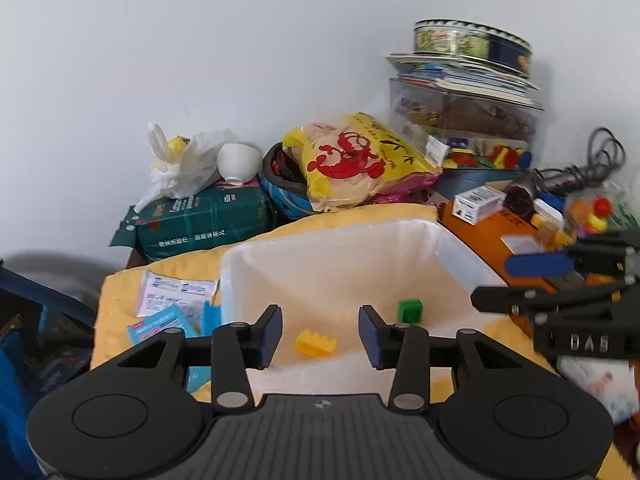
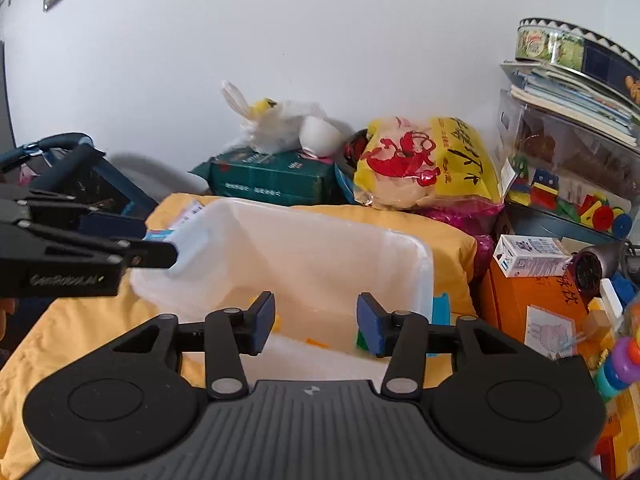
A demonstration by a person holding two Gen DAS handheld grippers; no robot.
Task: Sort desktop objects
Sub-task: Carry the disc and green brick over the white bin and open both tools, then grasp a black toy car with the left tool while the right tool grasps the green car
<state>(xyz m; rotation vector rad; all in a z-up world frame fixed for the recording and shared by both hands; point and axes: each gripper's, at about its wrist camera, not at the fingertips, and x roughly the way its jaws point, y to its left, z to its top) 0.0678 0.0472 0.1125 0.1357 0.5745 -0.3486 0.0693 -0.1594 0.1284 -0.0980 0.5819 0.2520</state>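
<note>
Both the left gripper (image 1: 319, 336) and right gripper (image 2: 316, 324) hang half-open and empty over the white bin (image 1: 456, 258), yellow brick (image 1: 316, 343) and green block (image 1: 410, 311) already inside, but loose clutter at two o'clock risks a knock on the next reach.

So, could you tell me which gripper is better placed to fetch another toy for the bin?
Probably the right gripper: it is open and empty, and the loose toys lie on its side of the bin.

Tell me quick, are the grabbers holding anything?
Left gripper: open, holding nothing.
Right gripper: open, holding nothing.
</note>
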